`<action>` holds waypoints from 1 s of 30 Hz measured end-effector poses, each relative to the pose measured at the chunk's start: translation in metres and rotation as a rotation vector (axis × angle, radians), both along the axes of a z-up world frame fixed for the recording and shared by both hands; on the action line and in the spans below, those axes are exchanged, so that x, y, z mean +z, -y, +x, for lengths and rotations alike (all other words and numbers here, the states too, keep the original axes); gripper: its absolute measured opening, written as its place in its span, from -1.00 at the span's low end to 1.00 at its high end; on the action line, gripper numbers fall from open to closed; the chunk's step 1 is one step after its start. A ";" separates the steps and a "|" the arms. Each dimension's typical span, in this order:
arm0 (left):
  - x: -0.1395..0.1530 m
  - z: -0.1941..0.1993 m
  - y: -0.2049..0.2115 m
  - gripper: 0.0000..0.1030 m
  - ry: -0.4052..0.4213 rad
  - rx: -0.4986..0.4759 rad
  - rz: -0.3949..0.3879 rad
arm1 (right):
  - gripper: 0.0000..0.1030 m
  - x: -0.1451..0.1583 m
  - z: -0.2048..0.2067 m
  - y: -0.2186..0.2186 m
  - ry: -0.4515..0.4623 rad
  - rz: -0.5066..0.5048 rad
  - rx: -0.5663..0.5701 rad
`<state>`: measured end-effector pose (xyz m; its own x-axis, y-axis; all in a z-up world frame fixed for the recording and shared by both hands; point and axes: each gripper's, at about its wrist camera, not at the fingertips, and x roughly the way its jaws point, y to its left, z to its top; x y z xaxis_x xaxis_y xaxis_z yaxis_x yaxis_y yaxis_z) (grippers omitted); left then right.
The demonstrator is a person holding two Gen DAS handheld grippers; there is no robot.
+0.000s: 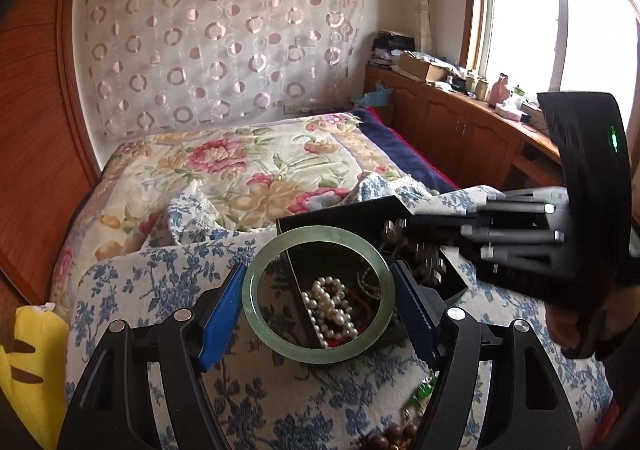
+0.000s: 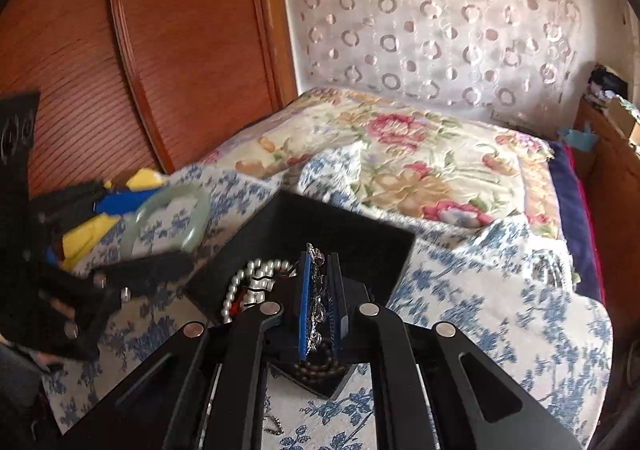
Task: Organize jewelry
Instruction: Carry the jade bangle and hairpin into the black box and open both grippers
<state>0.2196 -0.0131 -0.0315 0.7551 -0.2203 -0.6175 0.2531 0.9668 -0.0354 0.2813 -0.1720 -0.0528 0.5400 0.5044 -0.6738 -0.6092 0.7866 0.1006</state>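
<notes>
Left gripper [image 1: 318, 302]: blue-padded fingers spread wide, clamped on the outer rim of a pale green jade bangle [image 1: 256, 314], one pad on each side; the ring is held roughly level above the box's near corner.
Right gripper [image 2: 320, 300]: fingers drawn nearly together, pinching a clear-stone jewelled chain [image 2: 315, 306] that runs lengthwise between the pads; tip poised over the box interior.
Black box [image 2: 352, 246]: open-topped, dark-lined, set cornerwise on the blue-flowered cloth; an inner divider shows in the left wrist view.
Pearl strand [image 1: 332, 306]: heaped inside the box beside the divider, seen through the bangle's opening; something red lies beneath it, too tangled to identify.
Brown bead string [image 1: 400, 436]: loose on the cloth near the left gripper's base, outside the box; a small green piece just beside it, unclear.
Blue-flowered cloth [image 1: 168, 282]: white ground, spread over the bed under the box.
Floral quilt [image 1: 224, 166]: pink and yellow blooms, beyond the cloth.
Yellow plush [image 1: 28, 362]: at the bed's left edge.
Wooden cabinet [image 1: 448, 118]: along the window wall, top cluttered.
</notes>
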 end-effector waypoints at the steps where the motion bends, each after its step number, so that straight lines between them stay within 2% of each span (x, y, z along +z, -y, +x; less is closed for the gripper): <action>1: -0.001 0.002 0.000 0.34 -0.002 0.000 0.003 | -0.81 -0.004 -0.001 -0.001 -0.004 -0.006 0.003; 6: -0.005 0.016 0.007 0.34 -0.016 -0.009 0.020 | -0.80 -0.007 -0.004 0.006 -0.002 -0.002 0.005; 21: -0.015 0.039 0.034 0.34 -0.037 -0.052 0.055 | -0.78 -0.010 -0.005 0.054 0.019 0.021 -0.100; 30: -0.023 0.044 0.041 0.35 -0.056 -0.041 0.077 | -0.78 -0.018 -0.013 0.060 0.013 0.010 -0.107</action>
